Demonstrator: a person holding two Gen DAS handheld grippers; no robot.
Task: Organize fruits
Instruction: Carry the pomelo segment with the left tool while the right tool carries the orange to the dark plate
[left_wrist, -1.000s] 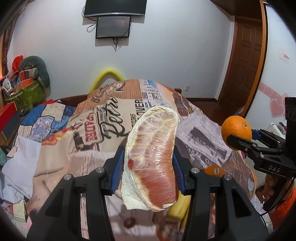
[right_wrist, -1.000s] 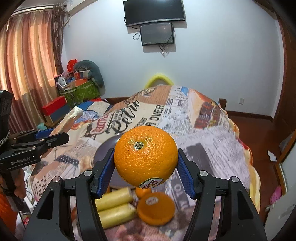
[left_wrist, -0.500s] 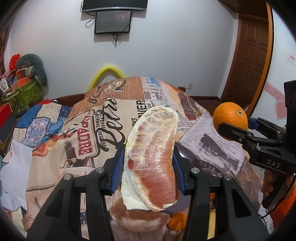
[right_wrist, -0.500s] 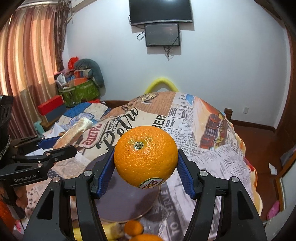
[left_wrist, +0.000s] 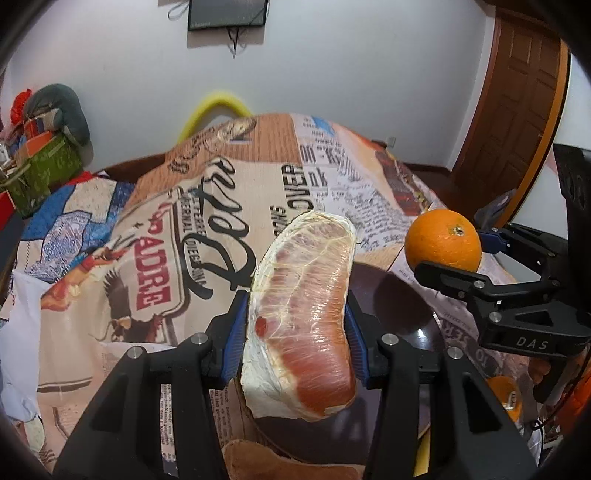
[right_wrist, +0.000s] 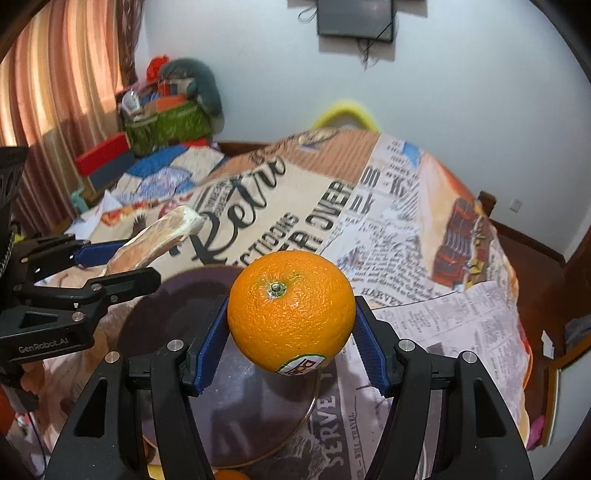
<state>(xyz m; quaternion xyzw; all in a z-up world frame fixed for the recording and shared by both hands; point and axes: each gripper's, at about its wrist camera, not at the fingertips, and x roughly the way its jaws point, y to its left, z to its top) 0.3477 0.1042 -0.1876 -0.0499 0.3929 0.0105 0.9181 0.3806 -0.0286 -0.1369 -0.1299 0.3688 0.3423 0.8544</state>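
Observation:
My left gripper is shut on a plastic-wrapped pomelo wedge, pink flesh and white pith, held above a dark round plate. My right gripper is shut on a sticker-labelled orange, held above the same plate. In the left wrist view the orange and the right gripper are at the right. In the right wrist view the wedge and the left gripper are at the left.
The plate lies on a newspaper-print cloth over a table. Another orange lies at the lower right and a brownish fruit near the bottom edge. Boxes and bags stand by the curtain. A wooden door is at the right.
Both grippers have moved forward over the table with their fruit. The plate now sits directly under them, and the bananas and loose oranges have slipped below the frame.

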